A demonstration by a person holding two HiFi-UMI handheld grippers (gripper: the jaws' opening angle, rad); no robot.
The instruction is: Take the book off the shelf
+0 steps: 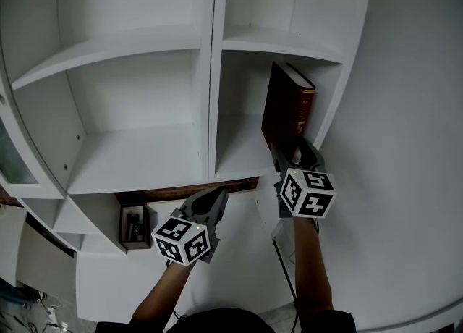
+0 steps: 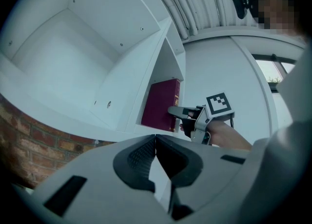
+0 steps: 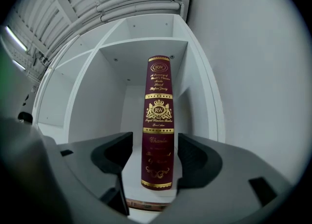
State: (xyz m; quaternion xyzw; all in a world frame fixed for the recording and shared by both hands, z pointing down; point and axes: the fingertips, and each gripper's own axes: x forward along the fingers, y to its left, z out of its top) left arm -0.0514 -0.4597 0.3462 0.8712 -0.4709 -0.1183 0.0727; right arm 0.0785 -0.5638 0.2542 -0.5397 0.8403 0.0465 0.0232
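A dark red book (image 1: 286, 107) with gold lettering stands upright in the lower right compartment of the white shelf unit (image 1: 145, 158), close to the unit's right side wall. My right gripper (image 1: 293, 152) is at the book's lower end. In the right gripper view the spine (image 3: 158, 121) runs between the jaws of the right gripper (image 3: 155, 152), with a small gap on each side, so it is open. My left gripper (image 1: 215, 197) hangs below the shelf's front edge, left of the book, shut on nothing. From the left gripper (image 2: 155, 142) I see the book's cover (image 2: 161, 105) and the right gripper (image 2: 178, 113).
A vertical divider (image 1: 213, 71) separates the left and right compartments, and a shelf board (image 1: 282, 43) lies just above the book. A brick strip (image 1: 188, 190) runs under the shelf. A small dark niche (image 1: 134, 224) with items sits lower left. A white wall (image 1: 405, 143) is on the right.
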